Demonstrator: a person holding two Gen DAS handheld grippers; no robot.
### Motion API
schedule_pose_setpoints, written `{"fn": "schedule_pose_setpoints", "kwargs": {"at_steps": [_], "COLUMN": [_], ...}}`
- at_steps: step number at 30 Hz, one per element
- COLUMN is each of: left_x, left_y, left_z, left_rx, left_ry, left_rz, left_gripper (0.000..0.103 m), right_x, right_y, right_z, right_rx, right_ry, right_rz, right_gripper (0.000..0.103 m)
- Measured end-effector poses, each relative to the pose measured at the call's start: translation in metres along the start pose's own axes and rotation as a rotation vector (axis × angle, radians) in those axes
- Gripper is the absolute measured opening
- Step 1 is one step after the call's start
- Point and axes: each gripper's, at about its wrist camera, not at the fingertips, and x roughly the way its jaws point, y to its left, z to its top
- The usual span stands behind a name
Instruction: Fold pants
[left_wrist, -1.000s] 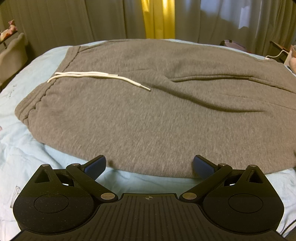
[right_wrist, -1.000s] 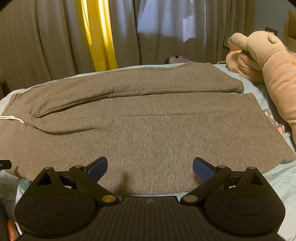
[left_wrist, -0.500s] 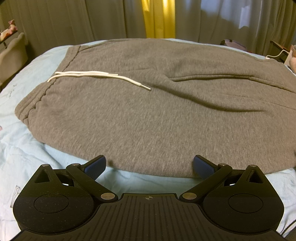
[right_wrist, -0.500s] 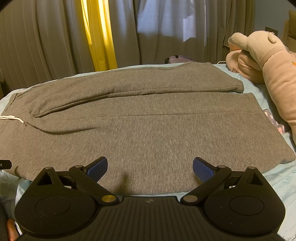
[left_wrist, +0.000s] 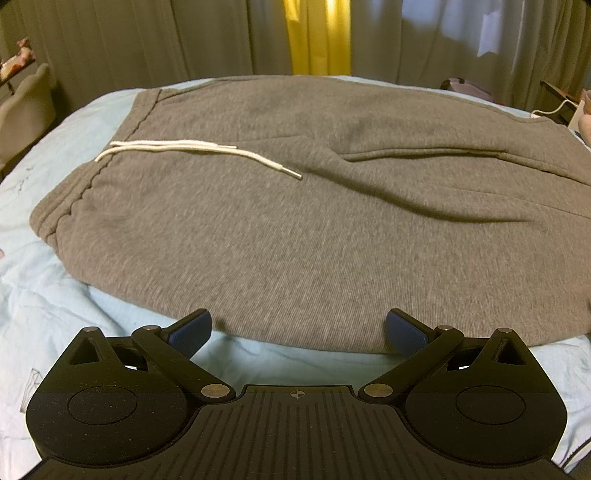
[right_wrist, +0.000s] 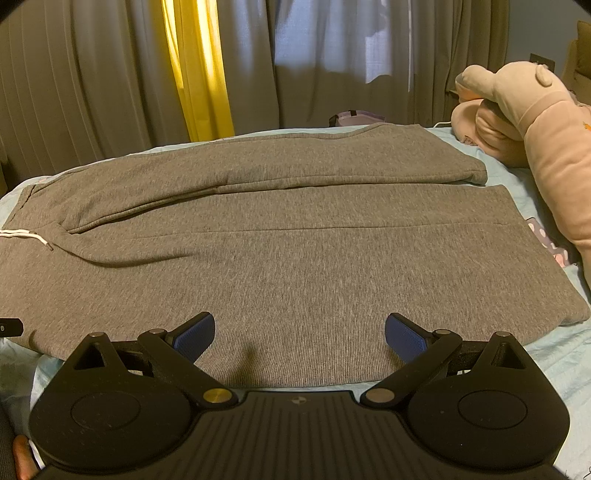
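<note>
- While the pants (left_wrist: 314, 229) are laid flat on the bed (left_wrist: 44, 295), their leg ends are cropped in the left view.
- Left gripper (left_wrist: 298, 330) and right gripper (right_wrist: 298, 332) are spread wide, nothing held, at the near hem.

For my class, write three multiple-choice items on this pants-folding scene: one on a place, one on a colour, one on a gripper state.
1. Where does the pink plush toy lie?
A. beside the leg ends of the grey knit sweatpants
B. beside the waistband
C. on the floor

2. What colour is the drawstring cord?
A. black
B. white
C. yellow

3. How do the jaws of the left gripper and right gripper stand?
A. both shut on cloth
B. one shut
C. both wide open, holding nothing

Key: 1 A, the toy sits past the hems. 2 B, white against the grey. 3 C, blue pads stand far apart.
</note>
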Motion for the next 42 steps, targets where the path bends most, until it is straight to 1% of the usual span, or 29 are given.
{"fn": "schedule_pose_setpoints", "kwargs": {"at_steps": [42], "left_x": [0.0037], "left_y": [0.0007], "left_z": [0.0063], "left_rx": [-0.015], "left_ry": [0.035], "left_rz": [-0.010], "left_gripper": [0.103], "right_x": [0.0017], "right_y": [0.0042], "right_z": [0.0023], "right_rx": [-0.031], "right_ry": [0.018], "right_rz": [-0.009], "right_gripper": [0.099]}}
